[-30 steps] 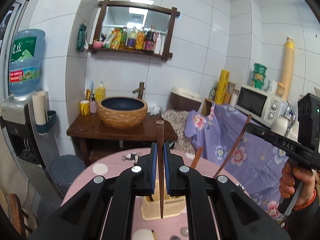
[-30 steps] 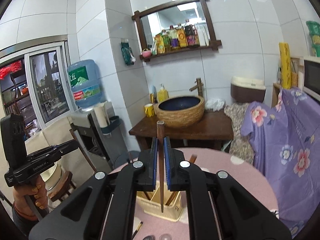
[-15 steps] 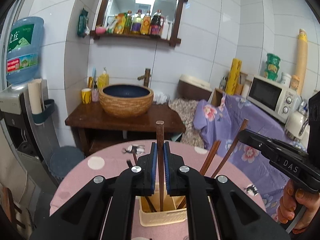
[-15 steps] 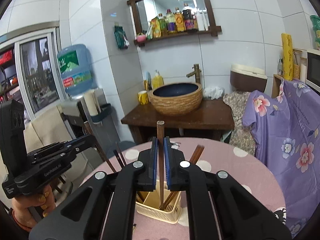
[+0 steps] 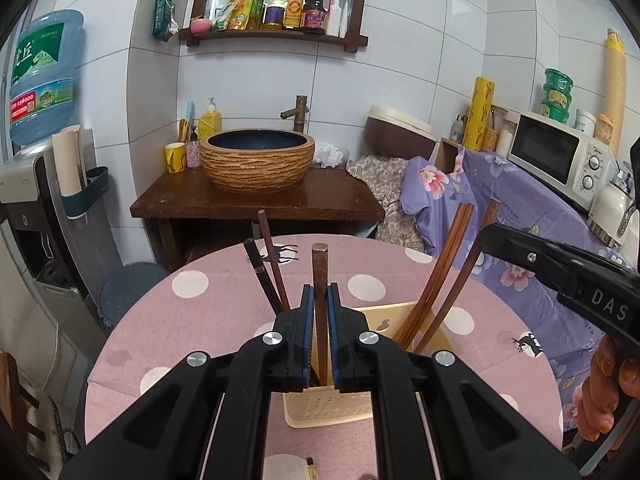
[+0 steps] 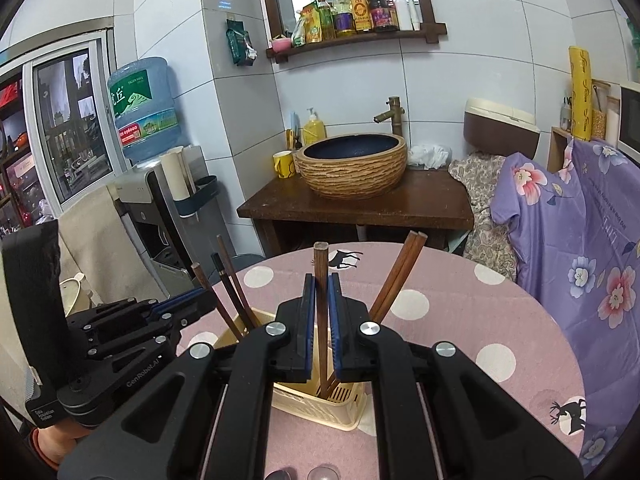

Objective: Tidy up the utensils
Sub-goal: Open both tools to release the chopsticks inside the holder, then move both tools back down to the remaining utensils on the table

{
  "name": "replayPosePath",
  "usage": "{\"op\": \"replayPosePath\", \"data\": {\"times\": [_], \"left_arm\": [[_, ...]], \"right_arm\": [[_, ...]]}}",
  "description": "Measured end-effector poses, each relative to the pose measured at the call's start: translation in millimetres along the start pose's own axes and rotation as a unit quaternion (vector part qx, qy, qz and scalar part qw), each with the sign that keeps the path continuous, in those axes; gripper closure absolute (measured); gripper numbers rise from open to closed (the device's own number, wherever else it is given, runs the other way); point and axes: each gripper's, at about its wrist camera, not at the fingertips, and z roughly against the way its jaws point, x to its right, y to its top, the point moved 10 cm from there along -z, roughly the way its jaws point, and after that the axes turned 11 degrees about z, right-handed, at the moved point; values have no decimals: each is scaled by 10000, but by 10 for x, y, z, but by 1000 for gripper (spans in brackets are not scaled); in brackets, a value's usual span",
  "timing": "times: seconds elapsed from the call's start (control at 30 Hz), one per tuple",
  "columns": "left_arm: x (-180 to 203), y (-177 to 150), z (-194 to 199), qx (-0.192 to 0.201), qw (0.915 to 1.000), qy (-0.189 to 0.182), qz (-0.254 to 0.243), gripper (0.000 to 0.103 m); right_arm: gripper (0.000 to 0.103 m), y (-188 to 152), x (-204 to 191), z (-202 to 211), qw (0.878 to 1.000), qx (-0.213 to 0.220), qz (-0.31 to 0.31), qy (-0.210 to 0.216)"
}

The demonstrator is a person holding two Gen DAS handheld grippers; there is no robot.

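A cream plastic slotted utensil basket (image 5: 430,322) stands near the middle of the round desk covered in a pink cloth with white dots (image 5: 208,296), at the lower centre of both wrist views. Several chopsticks already lean inside it: a pair of reddish-brown wooden chopsticks (image 5: 442,264) slants toward the upper right, and a dark pair with a black-tipped stick (image 5: 264,276) slants toward the upper left.

The left gripper (image 5: 319,332) has its jaws closed tight on a single brown wooden chopstick (image 5: 319,276), which stands nearly upright at the frame's centre with its lower end down inside the basket. The right gripper (image 6: 320,328) likewise has its jaws clamped on another upright brown chopstick (image 6: 321,276), whose lower end reaches into the basket beside the leaning reddish-brown pair. In the left wrist view the right gripper's black body comes in from the right edge above the basket, held by a hand (image 5: 604,392) at the lower right.

Beyond the desk, in the upper middle of the frame, a woven-textured brown basin with a dark blue interior (image 5: 257,158) sits on a dark wooden stand. A purple floral cloth (image 5: 520,220) drapes at the right, and a blue water bottle (image 5: 42,80) sits on a dispenser at the upper left.
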Motion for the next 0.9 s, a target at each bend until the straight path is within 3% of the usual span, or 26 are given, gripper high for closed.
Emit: {"op": "replayPosePath", "data": {"times": [0.13,0.2,0.27,0.33,0.4,0.47,0.53,0.73,0.9], "left_arm": [[16,-24,24,-16,10000,-63,8,94],[23,-30,55,6,10000,-83,6,86],[37,-35,132,95,9998,-157,37,54],[46,-44,236,241,9995,-209,48,44],[59,-84,332,316,9992,-240,-19,40],[49,-118,413,399,9990,-207,-46,29],[16,-172,498,461,9988,-180,-63,23],[-158,-430,637,453,9989,52,-92,6],[-316,-741,592,208,9993,261,-174,5]], "right_arm": [[96,-73,25,-68,10000,-74,-48,12],[95,-98,44,-70,9999,-25,-119,43],[95,-122,58,-69,9999,-24,-139,50],[95,-141,52,-49,9999,-7,-102,49],[90,-160,24,8,10000,59,-5,35],[65,-168,-13,97,9998,186,80,17],[55,-184,-41,212,9993,351,104,6],[43,-421,-214,425,9980,402,482,-86],[36,-762,-390,458,9971,194,735,-49]]}}
